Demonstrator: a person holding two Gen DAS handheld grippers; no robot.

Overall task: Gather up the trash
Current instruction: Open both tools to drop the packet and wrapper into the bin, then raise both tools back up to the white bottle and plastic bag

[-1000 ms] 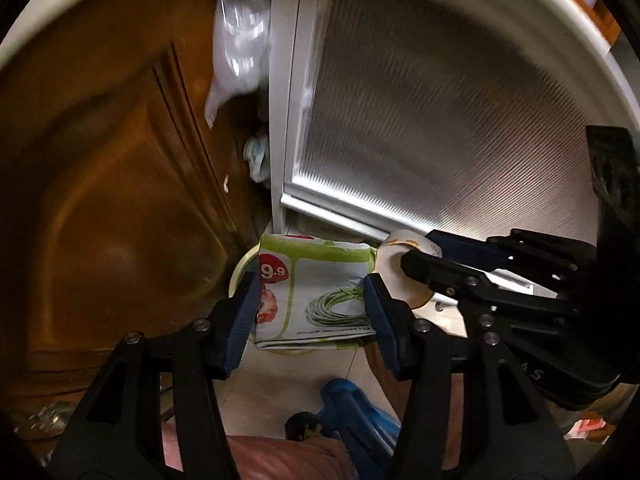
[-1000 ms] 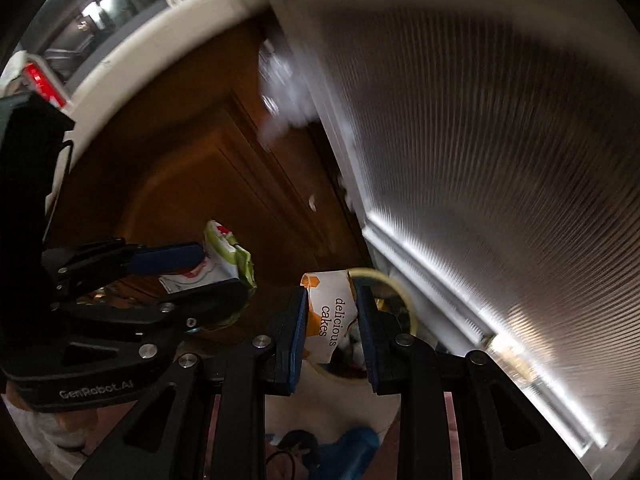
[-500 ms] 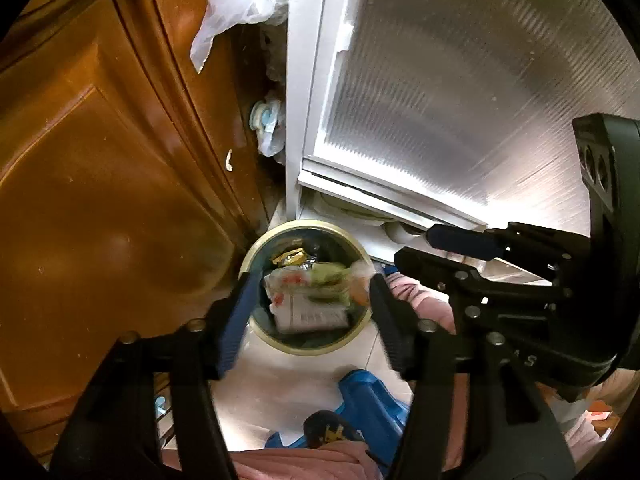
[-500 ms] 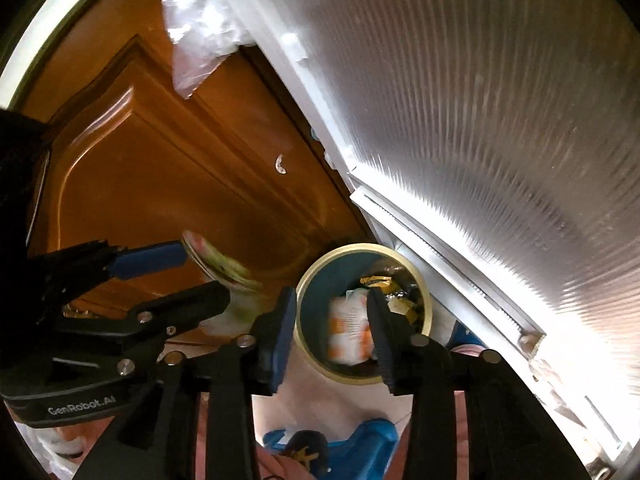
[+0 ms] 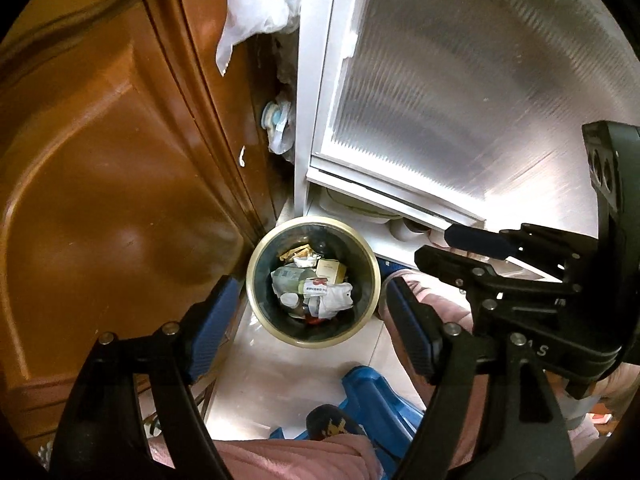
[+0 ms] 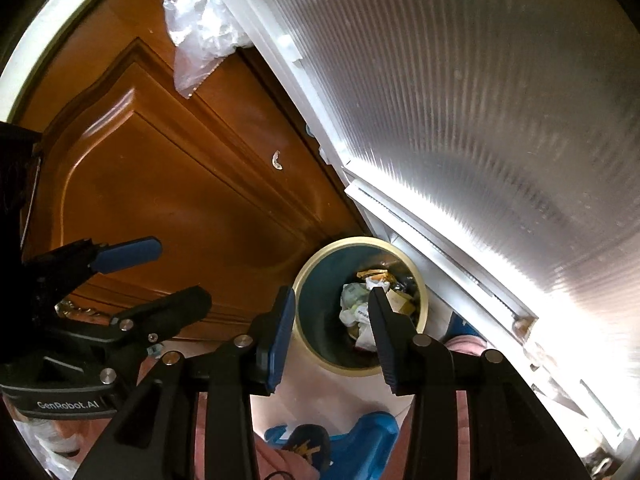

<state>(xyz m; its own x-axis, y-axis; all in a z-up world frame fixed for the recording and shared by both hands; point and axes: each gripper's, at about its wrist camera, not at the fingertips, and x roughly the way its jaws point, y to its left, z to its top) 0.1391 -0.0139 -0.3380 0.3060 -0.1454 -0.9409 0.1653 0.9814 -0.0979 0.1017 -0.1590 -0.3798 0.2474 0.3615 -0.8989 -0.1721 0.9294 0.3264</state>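
Note:
A round trash bin (image 5: 256, 256) with a pale rim stands on the floor below both grippers; it also shows in the right wrist view (image 6: 308, 280). Crumpled paper and wrappers (image 5: 316, 284) lie inside it, also seen in the right wrist view (image 6: 354, 304). My left gripper (image 5: 308, 320) is open and empty, high above the bin. My right gripper (image 6: 330, 316) is open and empty, also above the bin. The right gripper shows at the right of the left wrist view (image 5: 460, 248), and the left gripper at the left of the right wrist view (image 6: 160, 276).
A brown wooden door (image 5: 100, 168) stands left of the bin. A white-framed ribbed glass panel (image 5: 460, 92) stands behind it. A clear plastic bag (image 5: 256, 4) hangs at the top. Blue slippers (image 5: 372, 404) and pink trouser legs are below on the pale floor.
Both grippers opened. The flyer from the left gripper and the cake wrapper from the right dropped into the bin and now lie inside it.

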